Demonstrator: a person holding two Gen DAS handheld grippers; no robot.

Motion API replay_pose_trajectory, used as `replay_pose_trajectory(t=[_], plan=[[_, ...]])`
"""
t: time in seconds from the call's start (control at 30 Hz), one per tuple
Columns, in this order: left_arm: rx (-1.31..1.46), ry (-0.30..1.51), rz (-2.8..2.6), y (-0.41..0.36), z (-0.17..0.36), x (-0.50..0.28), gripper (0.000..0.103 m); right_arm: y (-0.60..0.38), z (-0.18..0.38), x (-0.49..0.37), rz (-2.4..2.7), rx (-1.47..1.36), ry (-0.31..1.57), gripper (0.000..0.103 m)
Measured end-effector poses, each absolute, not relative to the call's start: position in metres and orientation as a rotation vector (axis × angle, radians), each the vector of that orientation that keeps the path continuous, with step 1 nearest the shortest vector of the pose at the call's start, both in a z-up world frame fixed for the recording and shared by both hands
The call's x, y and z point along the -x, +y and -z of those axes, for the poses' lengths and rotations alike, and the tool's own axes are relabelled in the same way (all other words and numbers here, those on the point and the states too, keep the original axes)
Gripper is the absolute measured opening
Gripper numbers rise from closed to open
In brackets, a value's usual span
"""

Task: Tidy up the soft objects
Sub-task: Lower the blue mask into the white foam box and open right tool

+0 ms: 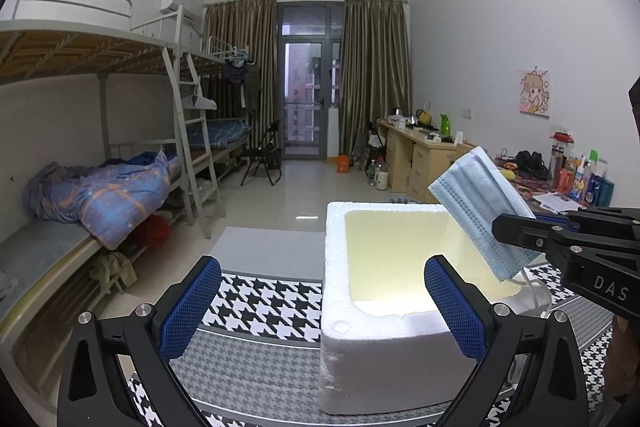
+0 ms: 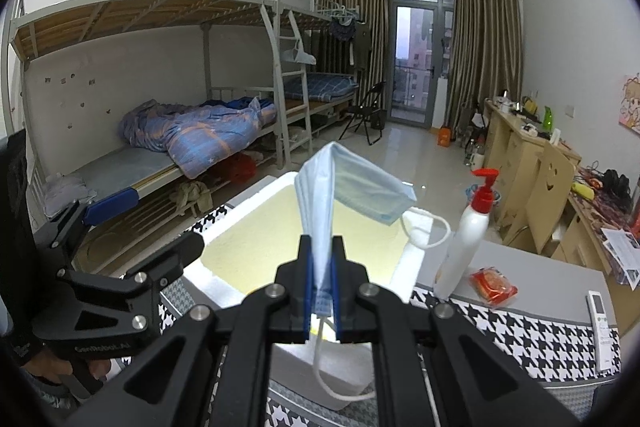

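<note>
Pinching blue face mask [image 2: 320, 211] above foam box [image 2: 256, 211]: right jaws; left jaws apart, empty.

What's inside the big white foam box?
The white foam box shows only a bare yellowish floor. The folded blue face mask, pinched by the right gripper, hangs above and hides part of it, as does the near wall.

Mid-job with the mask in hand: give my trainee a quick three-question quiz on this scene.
1. True or false: the right claw is shut on the face mask.
2. The mask hangs over which thing: A) foam box B) pump bottle C) remote control?
3. Is the left claw holding anything?

Key: 1 true; 2 A; 3 no, it is open and empty.
</note>
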State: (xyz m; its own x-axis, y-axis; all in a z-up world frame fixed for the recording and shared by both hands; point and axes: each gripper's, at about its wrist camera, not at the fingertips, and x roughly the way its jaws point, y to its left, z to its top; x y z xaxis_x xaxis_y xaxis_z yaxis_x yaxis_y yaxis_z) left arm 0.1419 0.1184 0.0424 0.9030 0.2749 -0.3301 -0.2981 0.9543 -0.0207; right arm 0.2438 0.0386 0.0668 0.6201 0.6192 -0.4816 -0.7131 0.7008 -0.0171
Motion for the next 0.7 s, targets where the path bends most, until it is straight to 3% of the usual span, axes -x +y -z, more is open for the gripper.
replay_pose_trajectory(t=[0.37, 0.47, 0.5, 0.53, 0.7], plan=[[0.072, 0.335, -0.312, 0.123, -0.039, -0.139, 0.102, 0.051, -0.056, -0.251, -0.783, 0.247, 0.525, 0.014], [0.070, 0.333, -0.314, 0.122, -0.038, -0.137, 0.102, 0.050, -0.055, -0.253, -0.780, 0.248, 0.537, 0.042], [0.071, 0.335, -0.313, 0.122, -0.038, -0.137, 0.102, 0.049, -0.055, -0.253, -0.781, 0.246, 0.532, 0.057], [0.073, 0.336, -0.310, 0.122, -0.038, -0.136, 0.102, 0.049, -0.055, -0.252, -0.779, 0.244, 0.526, 0.065], [0.079, 0.335, -0.304, 0.123, -0.039, -0.134, 0.102, 0.046, -0.055, -0.251, -0.776, 0.247, 0.525, 0.066]])
